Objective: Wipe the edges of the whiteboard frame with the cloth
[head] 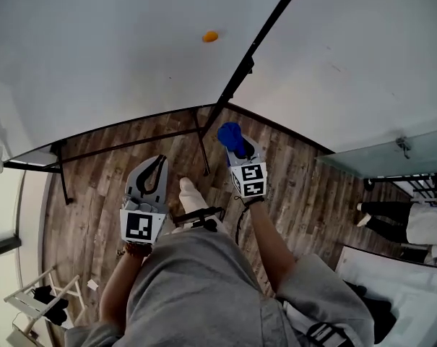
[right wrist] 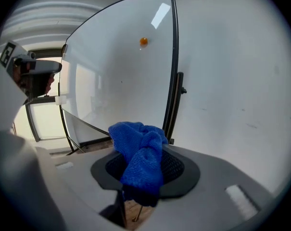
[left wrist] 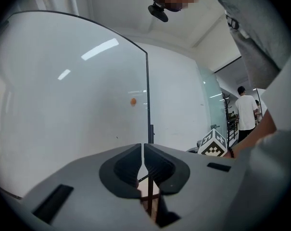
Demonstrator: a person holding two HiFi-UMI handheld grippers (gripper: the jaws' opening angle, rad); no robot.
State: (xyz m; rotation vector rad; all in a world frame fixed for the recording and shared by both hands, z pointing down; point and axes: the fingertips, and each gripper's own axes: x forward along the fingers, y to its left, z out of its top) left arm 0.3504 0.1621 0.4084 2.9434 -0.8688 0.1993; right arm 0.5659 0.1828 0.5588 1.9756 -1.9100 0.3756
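Note:
The whiteboard (head: 95, 49) stands ahead on a black stand, its dark frame edge (head: 258, 49) slanting up to the right. An orange magnet (head: 210, 36) sticks to its face. My right gripper (head: 235, 142) is shut on a bunched blue cloth (right wrist: 138, 153), held low near the board's lower right corner (head: 219, 108) without touching the frame. In the right gripper view the frame's right edge (right wrist: 173, 61) rises just behind the cloth. My left gripper (head: 154, 166) is shut with nothing in it, pointing at the board (left wrist: 73, 95) from lower left.
Wooden plank floor (head: 290, 179) lies below. The stand's black legs (head: 202, 144) reach toward my feet. A white wall (head: 362, 63) runs right of the board. A person (left wrist: 245, 112) stands far off right. A white rack (head: 45, 302) sits at lower left.

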